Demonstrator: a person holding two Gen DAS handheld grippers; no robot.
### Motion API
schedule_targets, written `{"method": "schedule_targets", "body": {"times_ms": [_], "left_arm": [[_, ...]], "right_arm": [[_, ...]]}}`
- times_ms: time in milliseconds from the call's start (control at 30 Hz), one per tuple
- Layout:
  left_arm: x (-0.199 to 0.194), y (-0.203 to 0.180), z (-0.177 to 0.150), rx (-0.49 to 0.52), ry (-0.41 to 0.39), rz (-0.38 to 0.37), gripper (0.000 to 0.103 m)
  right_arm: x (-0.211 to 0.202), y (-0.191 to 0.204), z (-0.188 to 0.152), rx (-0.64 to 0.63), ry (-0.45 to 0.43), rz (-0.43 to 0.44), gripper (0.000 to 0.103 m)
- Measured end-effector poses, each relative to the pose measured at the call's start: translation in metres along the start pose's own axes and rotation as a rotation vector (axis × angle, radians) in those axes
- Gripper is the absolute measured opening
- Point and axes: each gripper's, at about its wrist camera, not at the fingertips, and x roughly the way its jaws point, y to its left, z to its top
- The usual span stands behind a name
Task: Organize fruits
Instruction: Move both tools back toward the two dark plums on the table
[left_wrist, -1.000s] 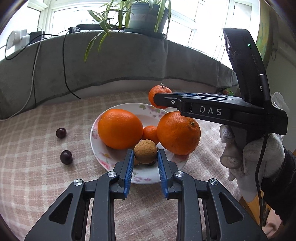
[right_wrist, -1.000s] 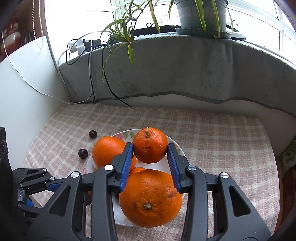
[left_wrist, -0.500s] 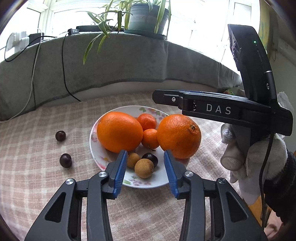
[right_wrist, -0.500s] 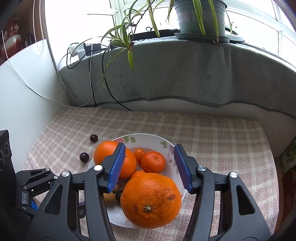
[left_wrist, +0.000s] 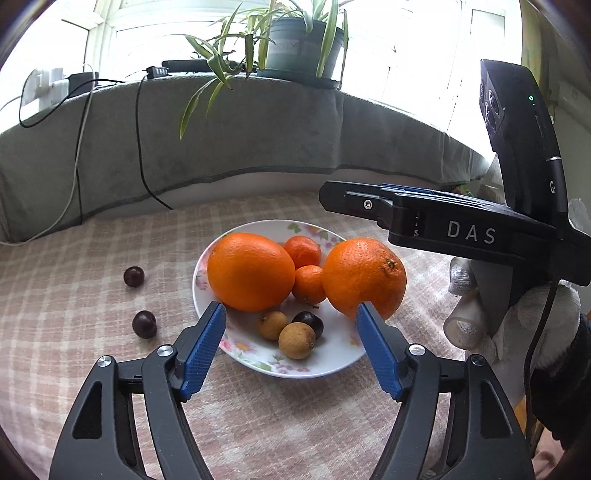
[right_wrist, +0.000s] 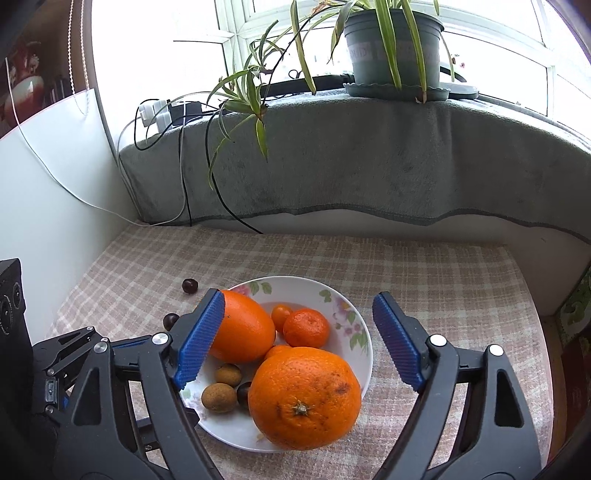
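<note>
Ceramic, white with a floral rim, the plate (left_wrist: 334, 363) sits on the checked cloth of the table (left_wrist: 74, 295) and carries most of the fruit; it is rigid and breakable and would best be gripped at its raised edge. Two large oranges (left_wrist: 251, 271) (left_wrist: 364, 277) lie on it at left and right; they look heavy, firm and round with a pebbled skin, so they call for a wide grasp across the middle, else they may roll. Between them rest two small mandarins (left_wrist: 303, 251) (left_wrist: 309, 283), lighter and softer, bruising under hard pressure. At the plate's near side lie two tan longans (left_wrist: 296, 340) (left_wrist: 272, 325) with a brittle shell, beside one dark cherry-like fruit (left_wrist: 308, 322); two more of these (left_wrist: 144, 323) (left_wrist: 133, 276) lie on the table left of the plate, small, smooth and likely to slip, best taken gently at the widest part. Both the left gripper (left_wrist: 290, 347) and the right gripper (right_wrist: 299, 338) have just been opening; their jaws stand wide, above the plate, with fruit below but nothing clamped.
</note>
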Motion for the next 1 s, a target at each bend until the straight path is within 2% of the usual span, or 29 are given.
{"method": "schedule_targets", "body": {"times_ms": [500,1000], "left_arm": [[-0.017,0.023,-0.001,-0.011,-0.02,0.019,0.073],[-0.047,0.092,-0.014,-0.087,-0.057,0.108,0.073]], "right_arm": [[-0.021,0.013,-0.002,0.046,-0.051,0.035,0.085],[-0.027,0.076,-0.016,-0.052,-0.068,0.088,0.085]]}}
